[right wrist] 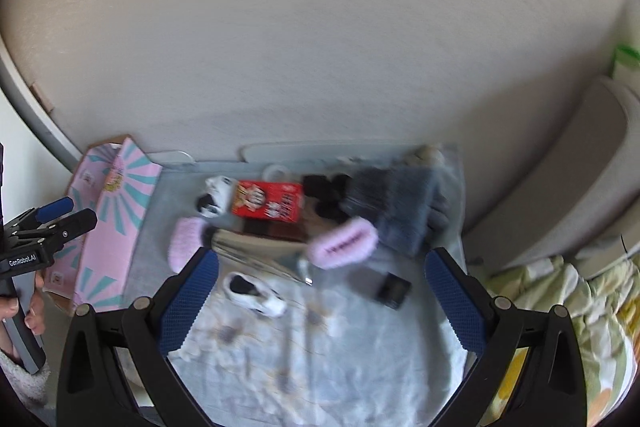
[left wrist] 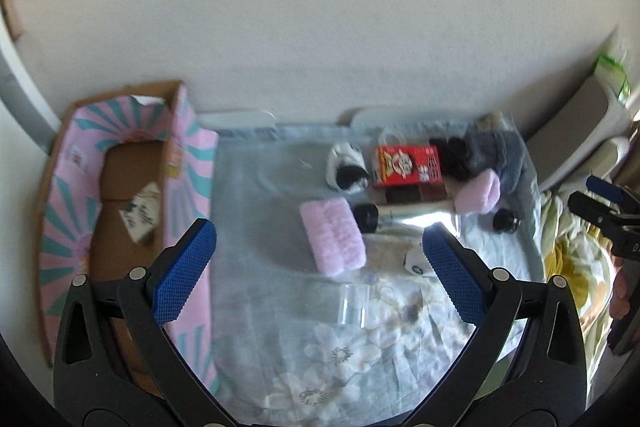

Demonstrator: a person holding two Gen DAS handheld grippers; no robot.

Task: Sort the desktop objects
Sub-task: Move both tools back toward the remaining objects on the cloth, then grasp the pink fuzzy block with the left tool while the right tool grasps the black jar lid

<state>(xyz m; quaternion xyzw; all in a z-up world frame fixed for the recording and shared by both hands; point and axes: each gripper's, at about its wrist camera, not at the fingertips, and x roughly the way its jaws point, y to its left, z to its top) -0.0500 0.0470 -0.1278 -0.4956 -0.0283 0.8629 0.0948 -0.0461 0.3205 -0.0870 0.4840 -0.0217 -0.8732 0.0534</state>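
My left gripper (left wrist: pixel 320 259) is open and empty above a blue floral cloth (left wrist: pixel 280 307). Between its fingers lie a pink fluffy pad (left wrist: pixel 333 235) and a clear cup (left wrist: pixel 354 305). Behind them sit a red box (left wrist: pixel 408 165), a black-and-white toy (left wrist: pixel 347 171), a silver tube with a black cap (left wrist: pixel 400 215), a pink fluffy clip (left wrist: pixel 480 193) and a grey cloth (left wrist: pixel 500 151). My right gripper (right wrist: pixel 322 269) is open and empty over the same cloth (right wrist: pixel 320 367). Ahead of it are the red box (right wrist: pixel 267 206), the pink clip (right wrist: pixel 344 243), a white-and-black toy (right wrist: pixel 254 294) and a black square item (right wrist: pixel 393 290).
An open cardboard box with a pink and teal pattern (left wrist: pixel 76 163) stands left of the cloth; it also shows in the right wrist view (right wrist: pixel 116 215). A white wall runs behind. A yellow-green bedspread (right wrist: pixel 560 291) lies to the right. Each gripper shows at the other view's edge.
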